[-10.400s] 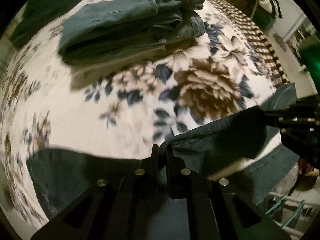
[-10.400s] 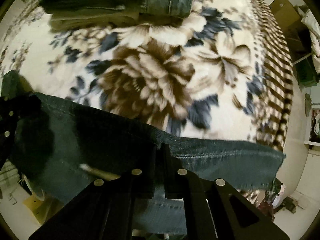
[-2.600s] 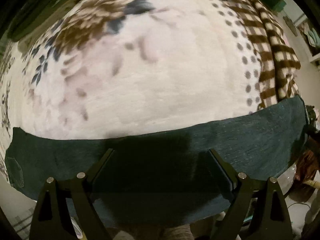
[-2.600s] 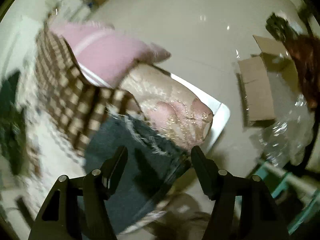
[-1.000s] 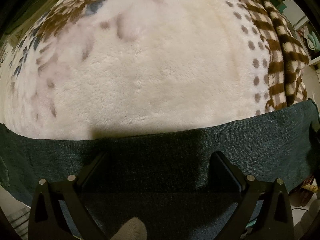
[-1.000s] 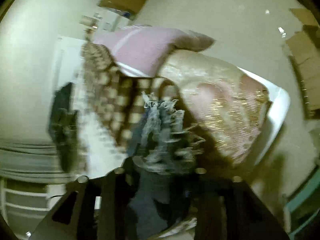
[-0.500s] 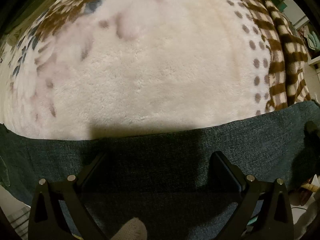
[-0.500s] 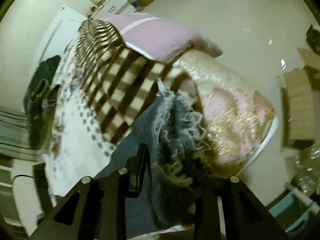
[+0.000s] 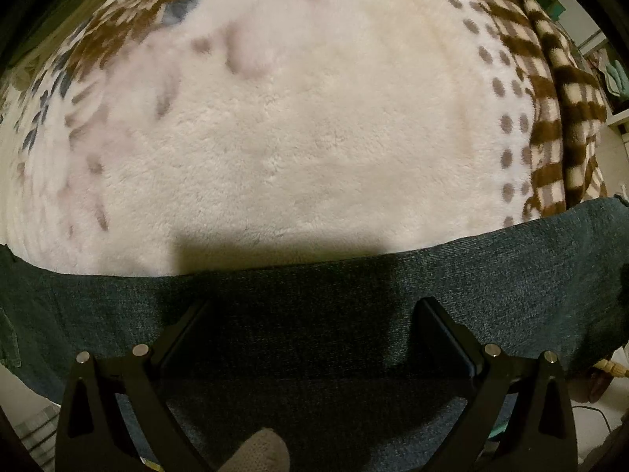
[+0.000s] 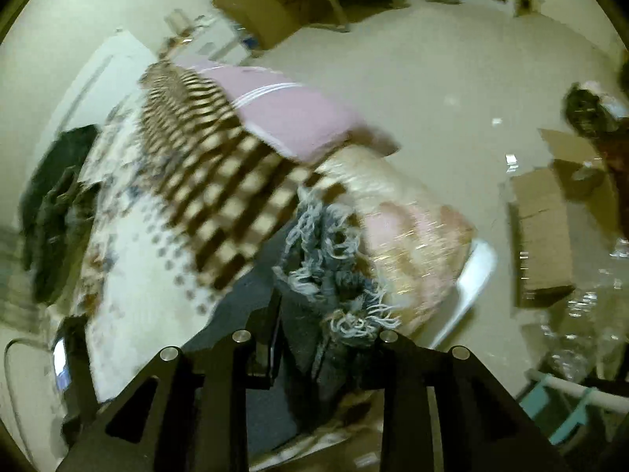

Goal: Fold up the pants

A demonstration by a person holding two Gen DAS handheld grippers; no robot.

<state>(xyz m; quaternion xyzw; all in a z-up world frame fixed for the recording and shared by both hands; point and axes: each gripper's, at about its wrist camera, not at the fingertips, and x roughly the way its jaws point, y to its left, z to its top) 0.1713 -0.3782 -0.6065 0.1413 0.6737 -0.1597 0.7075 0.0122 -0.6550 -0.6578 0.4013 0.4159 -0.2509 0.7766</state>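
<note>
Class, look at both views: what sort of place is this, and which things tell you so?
Most likely a bedroom: a bed under a fleecy flowered blanket, a pink pillow at its end, and cardboard boxes lying on the floor around it.

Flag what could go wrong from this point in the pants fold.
1. The right claw is shut on the frayed hem of the pants; loose threads may give a weak hold, so the leg could slip.
2. The left claw stands open over the denim without pinching it, so a pull might drag the pants across the fleece blanket.
3. The right view is blurred, which makes aiming harder.
</note>
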